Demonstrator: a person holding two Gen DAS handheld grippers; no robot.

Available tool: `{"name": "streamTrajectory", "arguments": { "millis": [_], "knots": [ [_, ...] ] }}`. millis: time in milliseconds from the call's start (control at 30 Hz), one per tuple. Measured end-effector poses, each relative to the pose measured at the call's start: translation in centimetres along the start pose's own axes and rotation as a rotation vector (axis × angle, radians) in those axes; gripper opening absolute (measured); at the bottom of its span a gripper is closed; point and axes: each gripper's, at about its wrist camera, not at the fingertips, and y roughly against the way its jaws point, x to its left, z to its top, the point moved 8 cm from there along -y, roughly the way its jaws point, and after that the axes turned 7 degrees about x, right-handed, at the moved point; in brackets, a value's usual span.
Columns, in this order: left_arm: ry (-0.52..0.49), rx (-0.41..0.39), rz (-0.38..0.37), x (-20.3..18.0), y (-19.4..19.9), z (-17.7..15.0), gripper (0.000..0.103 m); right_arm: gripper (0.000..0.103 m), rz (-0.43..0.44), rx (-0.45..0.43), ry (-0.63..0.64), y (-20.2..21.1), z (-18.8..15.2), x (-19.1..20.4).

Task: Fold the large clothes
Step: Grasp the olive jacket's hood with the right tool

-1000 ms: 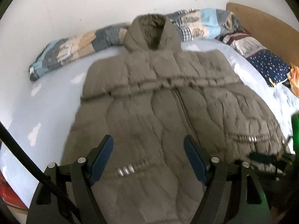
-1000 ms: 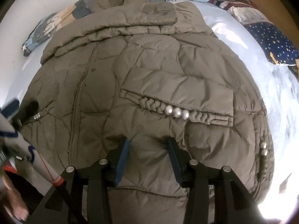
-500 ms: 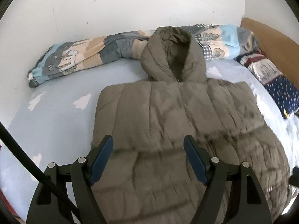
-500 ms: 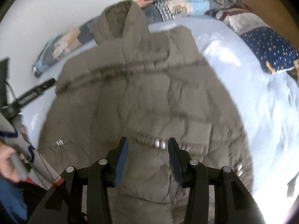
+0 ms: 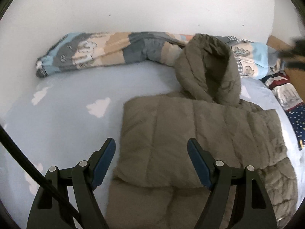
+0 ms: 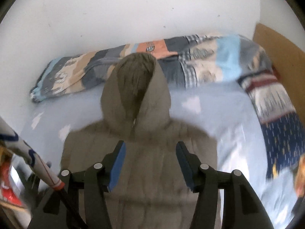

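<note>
The padded jacket (image 5: 200, 133) lies flat on the bed sheet (image 5: 66, 118), hood toward the far wall, ready for folding, while the left gripper (image 5: 151, 161) hangs wide open and empty and the right gripper (image 6: 150, 164), jaws just widened, holds nothing.

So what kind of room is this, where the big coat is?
Most likely a bedroom. The coat lies on a bed with a pale blue cloud-print sheet, and a rolled patchwork quilt sits along the white wall.
</note>
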Motion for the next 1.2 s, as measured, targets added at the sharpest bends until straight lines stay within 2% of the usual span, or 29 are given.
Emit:
{"name": "streamTrajectory", "arguments": {
  "millis": [167,267,400,533,600,667,700,833,967,1100,1200],
  "knots": [
    [-0.032,-0.041,0.005,-0.2,0.4,0.1,0.077,0.059,-0.05,0.001,-0.051,-7.9,8.3,-0.6],
    [-0.026,-0.035,-0.002,0.2,0.1,-0.1,0.077,0.059,-0.109,0.02,-0.065,-12.3,11.3,-1.4],
    [0.017,-0.003,-0.034,1.0,-0.8,-0.2,0.077,0.059,-0.134,0.01,-0.085,-16.0,14.2,-2.6],
    [0.021,0.012,-0.02,1.5,-1.5,-0.3,0.077,0.059,-0.147,-0.012,-0.094,-18.7,16.6,-3.0],
    [0.023,0.023,-0.021,1.5,-2.0,-0.3,0.077,0.058,-0.144,0.004,-0.09,-20.1,16.9,-2.9],
    [0.026,0.039,-0.034,1.4,-2.5,-0.5,0.077,0.029,-0.162,0.024,-0.076,-21.5,17.0,-2.8],
    [0.028,0.042,-0.033,1.5,-2.5,-0.5,0.077,0.008,-0.161,0.039,-0.071,-22.0,16.8,-2.8],
    [0.039,0.029,-0.042,1.7,-2.0,-0.2,0.077,0.007,-0.175,-0.015,-0.075,-20.0,15.8,-2.9],
    [0.04,0.006,-0.058,1.3,-1.0,0.1,0.077,0.006,-0.148,-0.059,-0.046,-15.9,14.0,-2.3],
    [0.034,-0.028,-0.096,0.4,0.5,0.5,0.077,0.006,-0.127,-0.114,-0.002,-9.8,10.4,-1.8],
    [0.039,-0.046,-0.124,0.0,1.5,0.8,0.077,0.006,-0.073,-0.158,0.022,-5.2,6.4,-1.5]
  ]
}}
